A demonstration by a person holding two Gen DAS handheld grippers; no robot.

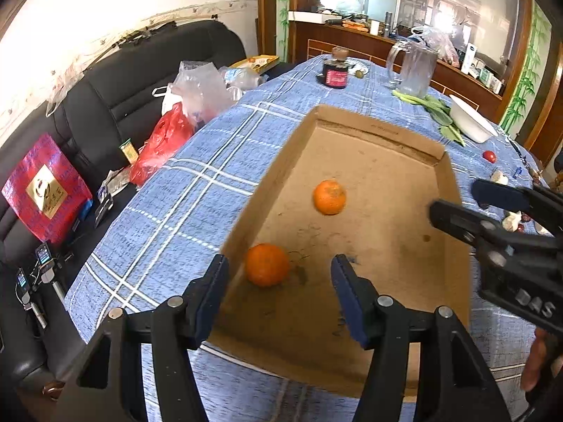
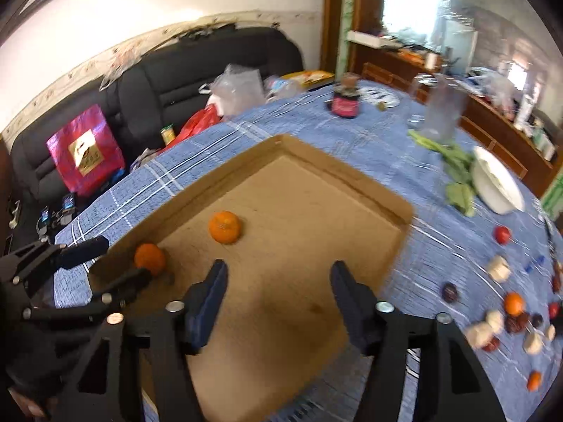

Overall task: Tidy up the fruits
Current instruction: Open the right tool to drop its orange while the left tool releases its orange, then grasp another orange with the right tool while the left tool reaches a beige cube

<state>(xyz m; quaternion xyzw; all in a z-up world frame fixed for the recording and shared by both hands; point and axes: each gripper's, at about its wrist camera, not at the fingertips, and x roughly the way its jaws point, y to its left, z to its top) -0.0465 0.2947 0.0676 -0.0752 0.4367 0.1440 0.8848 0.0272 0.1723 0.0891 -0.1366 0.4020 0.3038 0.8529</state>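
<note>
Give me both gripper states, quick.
Left gripper: open, holding nothing.
Right gripper: open, holding nothing.

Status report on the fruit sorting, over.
Left gripper open, empty; right gripper open, empty. Two oranges in box. More fruit loose on table. Nothing blocking.

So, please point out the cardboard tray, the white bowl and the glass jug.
cardboard tray (image 1: 383, 121): left wrist view, on its far rim.
white bowl (image 2: 499, 190): right wrist view, on its outer wall.
glass jug (image 1: 417, 70): left wrist view, on the middle of its body.
</note>
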